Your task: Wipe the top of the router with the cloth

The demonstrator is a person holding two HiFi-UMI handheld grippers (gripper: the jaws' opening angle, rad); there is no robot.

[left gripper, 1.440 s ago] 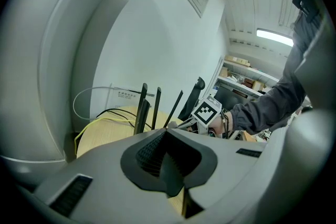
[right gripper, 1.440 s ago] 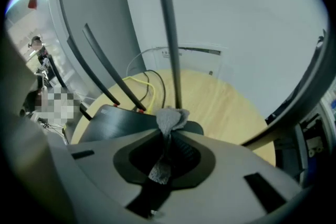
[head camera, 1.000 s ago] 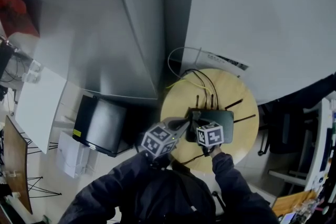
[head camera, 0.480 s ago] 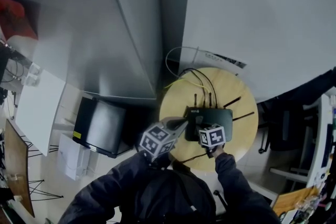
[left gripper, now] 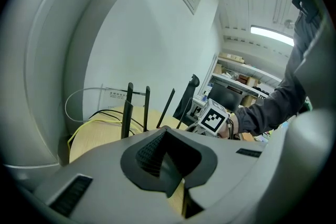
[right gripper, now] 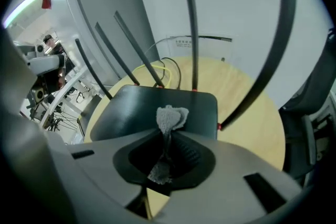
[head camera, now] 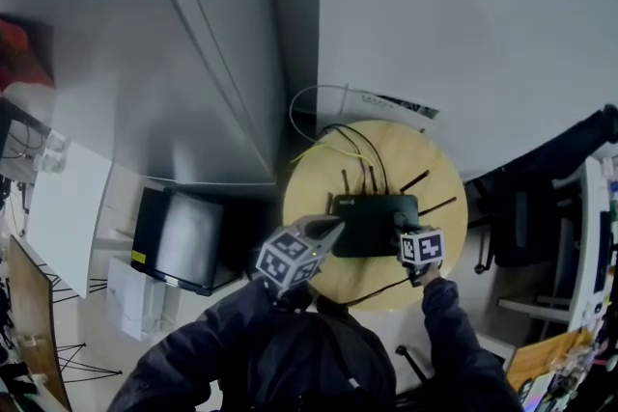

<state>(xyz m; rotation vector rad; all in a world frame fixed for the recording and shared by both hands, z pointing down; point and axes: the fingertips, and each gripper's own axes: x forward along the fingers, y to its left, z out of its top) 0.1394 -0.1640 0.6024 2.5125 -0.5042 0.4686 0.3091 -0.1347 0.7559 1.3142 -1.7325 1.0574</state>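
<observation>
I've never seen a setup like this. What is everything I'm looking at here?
Table: one, round, pale wood, beside grey panels.
Router: one, black, on the table, several thin antennas.
Cables: a few, yellow, black and white, behind the router.
Cloth: one, grey, pinched in the right tongs over the router.
Box: one, dark, on the floor left of the table.
Left tongs: grey, shut, empty, by the router's left edge.
Right tongs: grey, shut on the cloth.

Router (head camera: 375, 224) on tbl (head camera: 314, 207) (cloth (right gripper: 170, 118) atop)
</observation>
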